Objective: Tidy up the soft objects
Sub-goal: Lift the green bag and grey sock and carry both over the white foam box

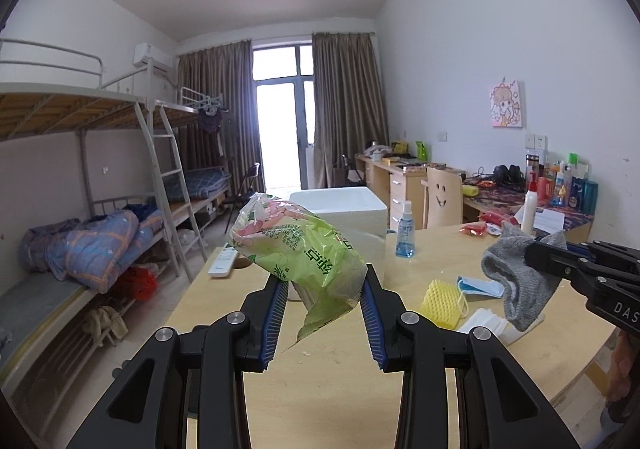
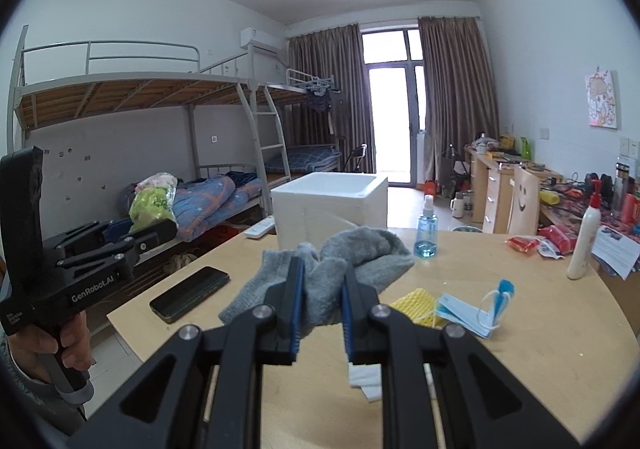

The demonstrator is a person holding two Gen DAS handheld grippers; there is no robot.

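Honestly, both hands are loaded and the risks are plain to see. The left gripper (image 1: 325,303) has its blue-padded jaws closed on the tail end of a crinkly green-and-pink printed plastic packet (image 1: 298,249), which juts up and away toward eleven o'clock, most of its bulk beyond the pads. That is a shallow hold on slick film; I'd guess a quick swing could let it slide out and drop onto the pale wooden table (image 1: 320,401). The right gripper (image 2: 322,307) is pinched narrow on a bunched grey knitted sock (image 2: 352,261), with loose cloth spilling out either side of the jaws.

The open white foam box (image 2: 332,205) stands at twelve o'clock from the right gripper, well apart from both loads, and looks the likely place for them. A clear blue spray bottle (image 2: 427,229) stands just beside the box at one o'clock; a hanging fold of sock could brush and topple it on the way across. Both loads heading to one opening could also crowd each other at the rim. The yellow foam net sleeve (image 2: 416,307) and blue face masks (image 2: 468,313) lie on the table at three o'clock, not yet collected
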